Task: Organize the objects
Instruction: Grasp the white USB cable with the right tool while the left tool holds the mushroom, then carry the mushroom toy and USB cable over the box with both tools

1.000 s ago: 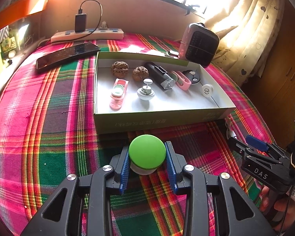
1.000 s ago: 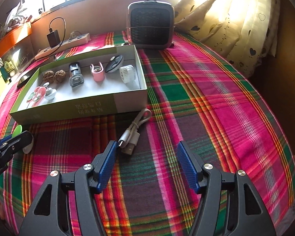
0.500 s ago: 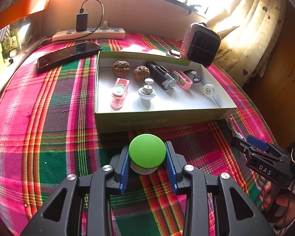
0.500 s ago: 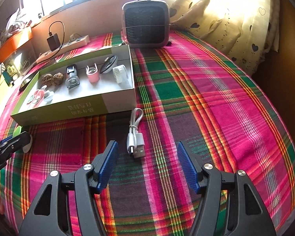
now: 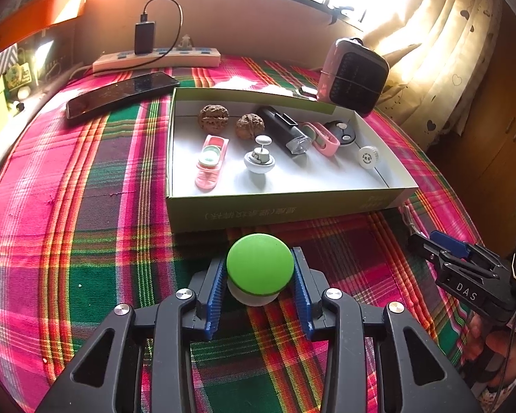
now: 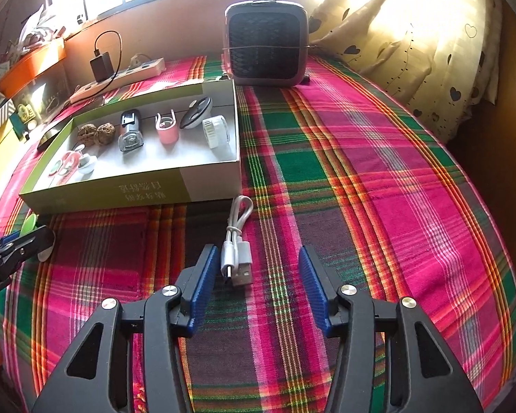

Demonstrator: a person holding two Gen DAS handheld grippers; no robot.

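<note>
My left gripper (image 5: pixel 259 277) is shut on a round green-topped white object (image 5: pixel 260 264), held just in front of the near wall of a shallow green-and-white box (image 5: pixel 285 206). The box holds two walnuts (image 5: pixel 214 117), a pink case (image 5: pixel 211 161), a black light (image 5: pixel 285 130), a pink clip and other small items. My right gripper (image 6: pixel 258 282) is open above the plaid cloth, its fingers on either side of the plugs of a coiled white USB cable (image 6: pixel 238 241). The right gripper also shows in the left wrist view (image 5: pixel 443 251).
A small heater (image 6: pixel 266 43) stands behind the box. A power strip with a black charger (image 5: pixel 154 56) and a dark phone (image 5: pixel 120 93) lie at the back left. Curtains (image 6: pixel 412 51) hang at the right. Plaid cloth (image 6: pixel 378 172) covers the surface.
My right gripper has moved back and left, so the USB cable's plugs now lie between its fingers. My left gripper still holds the green object and has barely moved.
</note>
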